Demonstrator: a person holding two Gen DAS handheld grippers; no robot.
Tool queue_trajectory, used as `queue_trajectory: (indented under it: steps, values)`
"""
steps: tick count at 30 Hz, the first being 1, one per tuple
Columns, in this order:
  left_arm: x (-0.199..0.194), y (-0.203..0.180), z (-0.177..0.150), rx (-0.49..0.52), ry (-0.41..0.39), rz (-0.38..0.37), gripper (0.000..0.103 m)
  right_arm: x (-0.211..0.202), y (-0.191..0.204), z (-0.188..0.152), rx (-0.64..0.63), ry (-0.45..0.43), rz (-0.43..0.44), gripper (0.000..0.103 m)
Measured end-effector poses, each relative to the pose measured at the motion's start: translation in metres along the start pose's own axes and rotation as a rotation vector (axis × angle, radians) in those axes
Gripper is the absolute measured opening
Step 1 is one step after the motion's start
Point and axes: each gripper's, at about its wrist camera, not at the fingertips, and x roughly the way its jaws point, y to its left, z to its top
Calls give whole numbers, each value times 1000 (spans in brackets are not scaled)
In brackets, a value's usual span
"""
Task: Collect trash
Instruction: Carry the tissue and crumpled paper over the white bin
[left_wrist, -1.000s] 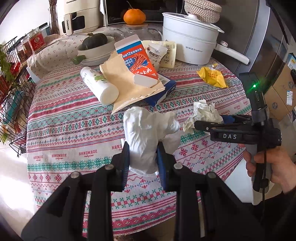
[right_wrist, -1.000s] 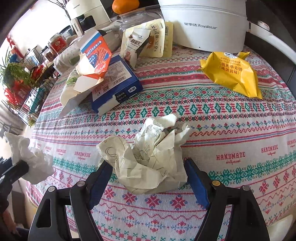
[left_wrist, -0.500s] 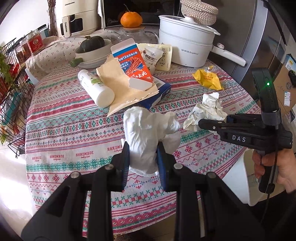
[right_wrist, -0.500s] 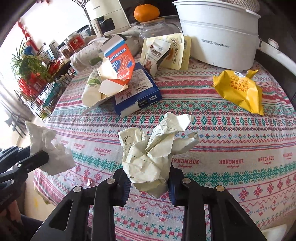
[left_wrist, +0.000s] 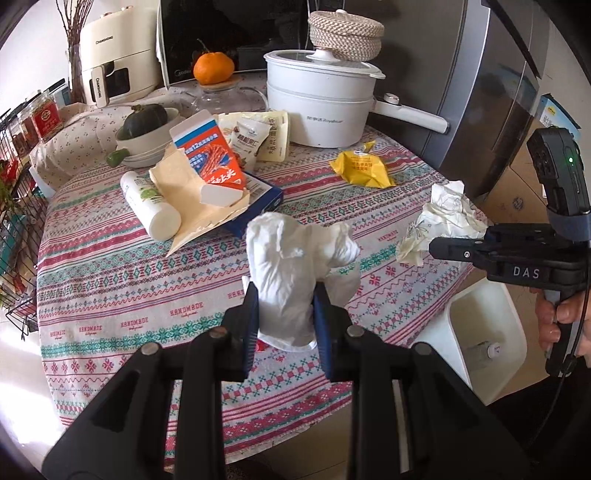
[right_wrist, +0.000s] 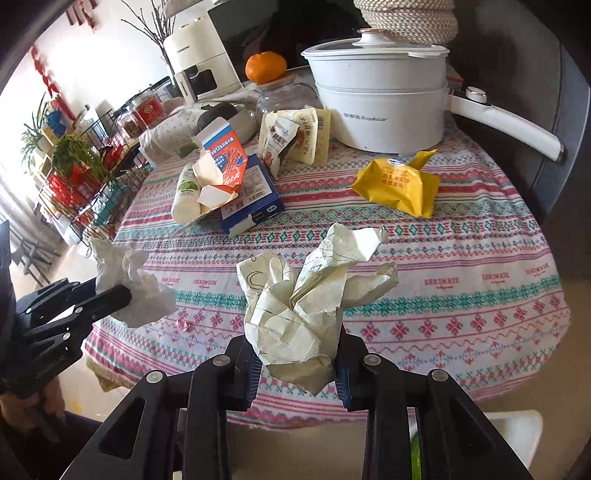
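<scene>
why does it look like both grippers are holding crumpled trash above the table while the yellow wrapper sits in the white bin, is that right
One thing is wrong: the yellow wrapper lies on the table near the pot, not in the bin; the right wrist view shows it. Both the left gripper and right gripper do hold crumpled trash.

Soft crumpled tissue (left_wrist: 291, 266); creased matt paper (right_wrist: 299, 302); woven cloth tablecloth (left_wrist: 110, 273).

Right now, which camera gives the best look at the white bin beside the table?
The left wrist view: the bin shows its open top and a small bottle inside. The right wrist view catches only a corner of it behind the tool.
</scene>
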Motion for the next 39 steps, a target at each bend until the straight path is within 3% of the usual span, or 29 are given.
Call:
queue_trajectory:
  steps: [18, 29, 39]
  values:
    - [-3, -96, 9, 143, -10, -168, 29, -79, -88, -69, 120, 15, -85, 33]
    - [38, -191, -15, 284, 120, -304, 29, -88, -156, -122, 243, 96, -157, 34]
    - [72, -250, -44, 391, 212, -345, 30, -87, -192, -155, 300, 171, -192, 34]
